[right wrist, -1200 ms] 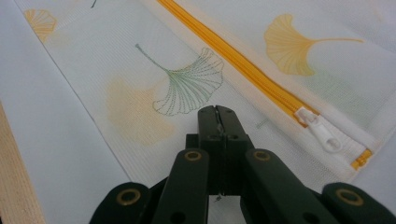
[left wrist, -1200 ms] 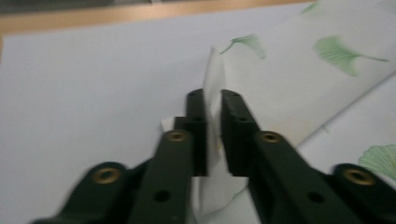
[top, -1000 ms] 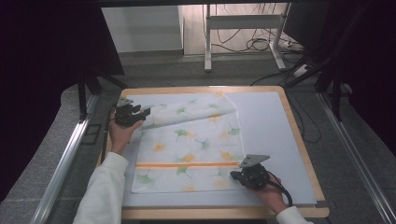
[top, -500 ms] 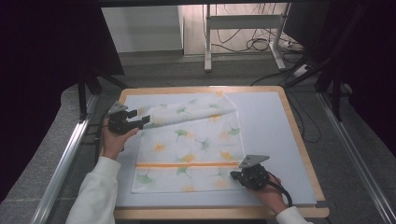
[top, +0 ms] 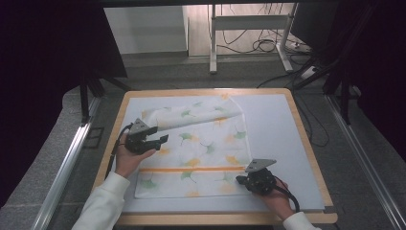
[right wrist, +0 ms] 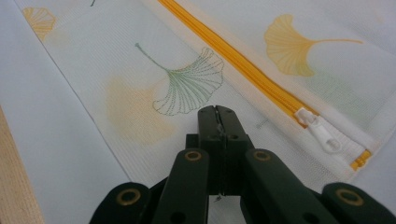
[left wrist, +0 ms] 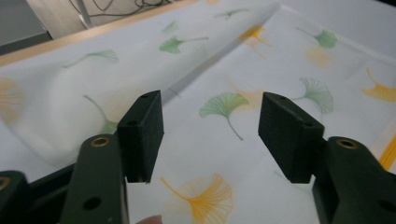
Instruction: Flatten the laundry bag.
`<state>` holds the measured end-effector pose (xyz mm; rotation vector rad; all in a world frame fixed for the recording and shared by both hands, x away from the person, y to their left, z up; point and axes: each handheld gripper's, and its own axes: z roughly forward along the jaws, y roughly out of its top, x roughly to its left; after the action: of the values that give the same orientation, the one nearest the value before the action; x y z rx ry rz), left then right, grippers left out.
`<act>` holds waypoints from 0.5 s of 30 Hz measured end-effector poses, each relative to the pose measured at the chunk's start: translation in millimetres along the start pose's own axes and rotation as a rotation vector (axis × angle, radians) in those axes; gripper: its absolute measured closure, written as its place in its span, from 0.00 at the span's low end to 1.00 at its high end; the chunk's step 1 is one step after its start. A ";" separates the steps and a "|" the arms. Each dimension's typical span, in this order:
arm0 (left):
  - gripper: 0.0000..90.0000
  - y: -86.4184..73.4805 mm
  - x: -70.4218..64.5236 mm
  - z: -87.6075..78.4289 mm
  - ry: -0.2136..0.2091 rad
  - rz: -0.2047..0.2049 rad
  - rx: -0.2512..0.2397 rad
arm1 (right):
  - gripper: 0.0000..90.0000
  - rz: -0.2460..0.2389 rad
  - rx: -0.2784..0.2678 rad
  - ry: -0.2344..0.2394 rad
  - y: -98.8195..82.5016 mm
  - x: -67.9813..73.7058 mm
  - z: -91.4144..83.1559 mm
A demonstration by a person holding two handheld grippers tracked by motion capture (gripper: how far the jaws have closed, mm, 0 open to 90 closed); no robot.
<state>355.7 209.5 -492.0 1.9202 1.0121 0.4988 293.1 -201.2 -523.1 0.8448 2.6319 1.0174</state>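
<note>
A white cloth bag (top: 201,148) printed with green and orange ginkgo leaves lies flat on the white mat (top: 273,124). An orange zipper (top: 191,169) runs across its near part. Its far edge is folded over into a flap (top: 191,115). My left gripper (top: 164,140) hovers over the bag's left side, pointing right. Its jaws (left wrist: 212,107) stand open over the bag (left wrist: 210,60) and have just been closing, with nothing between them. My right gripper (top: 239,179) is shut, its tips (right wrist: 217,112) resting on the bag (right wrist: 177,84) near the zipper (right wrist: 243,65) and its white pull (right wrist: 324,133).
The mat lies on a table with a wooden rim (top: 306,143). Metal rails (top: 67,167) run along both sides on the grey floor. A stand and loose cables (top: 258,45) sit beyond the far edge.
My left gripper has come away from the bag's far-left corner toward the person and now points right. The far flap stays folded over. The right gripper has not moved.
</note>
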 end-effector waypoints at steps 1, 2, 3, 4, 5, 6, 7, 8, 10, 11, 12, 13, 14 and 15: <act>0.47 -1.0 -1.5 2.4 -0.004 0.006 0.008 | 0.99 -0.002 0.000 0.000 -0.1 0.0 0.0; 0.50 -2.7 -4.2 5.8 -0.008 0.014 0.022 | 0.99 -0.002 0.000 0.000 -0.1 0.0 0.0; 0.55 -4.0 -5.9 8.6 -0.011 0.020 0.034 | 0.99 -0.002 -0.001 -0.001 -0.2 0.0 0.0; 0.58 -5.3 -8.0 11.7 -0.008 0.029 0.053 | 0.99 -0.002 -0.001 -0.001 -0.2 0.1 0.0; 0.68 -5.9 -8.7 13.3 -0.012 0.034 0.066 | 0.99 -0.002 -0.001 -0.002 -0.3 0.4 -0.1; 0.74 -6.4 -9.0 14.7 -0.020 0.036 0.078 | 0.99 -0.004 -0.001 -0.002 -0.2 0.5 0.0; 0.80 -6.9 -8.7 16.6 -0.047 0.039 0.095 | 0.99 -0.005 -0.001 -0.003 -0.2 0.6 0.0; 0.86 -7.0 -8.8 18.2 -0.056 0.043 0.114 | 0.99 -0.006 -0.002 -0.006 -0.2 0.9 0.1; 0.94 -6.8 -9.1 21.2 -0.057 0.046 0.130 | 0.99 -0.008 -0.001 -0.007 -0.1 1.1 0.1; 0.96 -6.2 -8.7 23.7 -0.057 0.051 0.136 | 0.99 -0.009 -0.001 -0.007 0.0 1.1 0.1; 0.99 -5.7 -8.1 26.7 -0.051 0.054 0.142 | 0.99 -0.011 0.000 -0.007 0.1 1.2 0.1; 1.00 -5.1 -6.9 30.4 -0.048 0.052 0.151 | 0.99 -0.013 0.001 -0.009 0.2 1.4 0.1; 1.00 -4.8 -5.2 34.2 -0.047 0.046 0.158 | 0.99 -0.015 0.001 -0.011 0.2 1.6 0.1; 1.00 -4.6 -3.3 37.9 -0.050 0.038 0.164 | 0.99 -0.017 0.002 -0.013 0.2 1.8 0.1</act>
<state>377.1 188.3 -515.8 2.0901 1.0123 0.3974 291.7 -199.9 -523.0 0.8248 2.6249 1.0020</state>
